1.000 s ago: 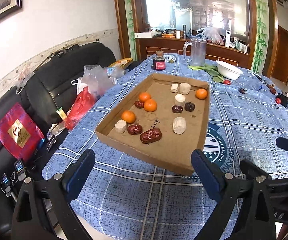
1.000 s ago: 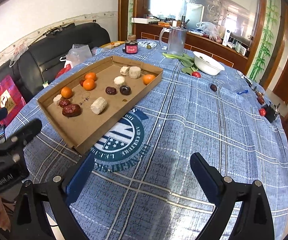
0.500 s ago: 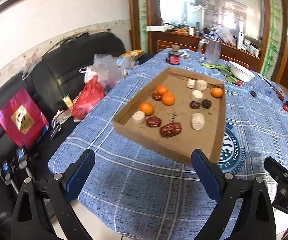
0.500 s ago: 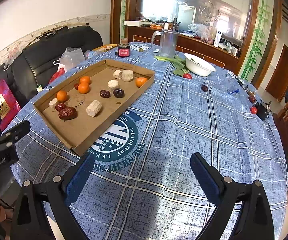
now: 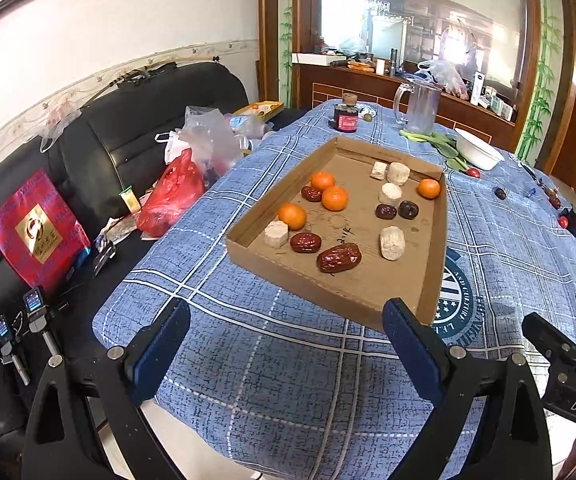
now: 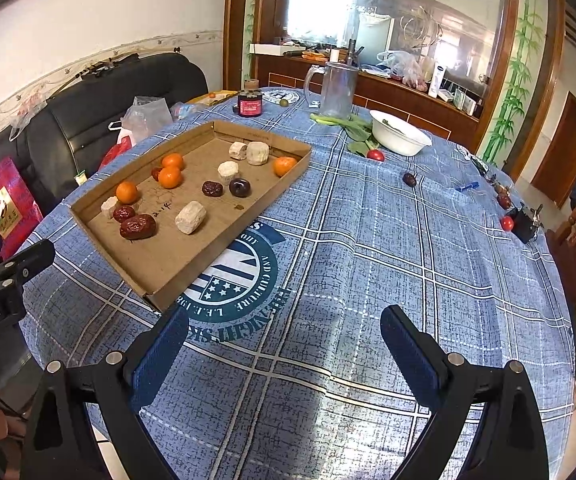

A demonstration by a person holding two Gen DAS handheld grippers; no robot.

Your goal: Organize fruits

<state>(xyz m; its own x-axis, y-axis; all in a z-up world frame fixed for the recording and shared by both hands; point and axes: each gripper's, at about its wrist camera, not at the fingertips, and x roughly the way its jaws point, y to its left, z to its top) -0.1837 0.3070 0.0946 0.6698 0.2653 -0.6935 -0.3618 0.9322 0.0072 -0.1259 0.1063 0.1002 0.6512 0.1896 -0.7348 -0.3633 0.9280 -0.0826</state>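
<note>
Left wrist view is showing the blue plaid tablecloth [image 5: 271,360] spreading over the round table, and on it the shallow cardboard tray [image 5: 368,304] is lying just ahead of the left gripper [image 5: 285,354], whose tongs are standing wide apart and holding nothing. The right gripper [image 6: 283,354] is likewise hanging spread and empty above bare cloth, with the tray off to its left.

Inside the tray the fruit is sitting loose and mixed: pale chunky pieces such as the one near the front [image 5: 392,243], four small oranges including the leftmost [image 5: 292,216], and wrinkled red dates, the largest [image 5: 338,258] lying nearest the front wall.

By my judgement everything here is light. The oranges are round, smooth and likely to roll, so they are asking for a grip across the middle. The dates look soft and may dent, so a gentle pinch across the short side suits them. The pale pieces look dry and perhaps crumbly.

Only the right wrist view is showing the table's far side clearly: a white bowl [image 6: 400,136], a stray dark fruit [image 6: 409,179] and small red fruits [image 6: 506,223] lying outside the tray. Only the left wrist view is showing the red plastic bag [image 5: 171,196] on the black sofa.
</note>
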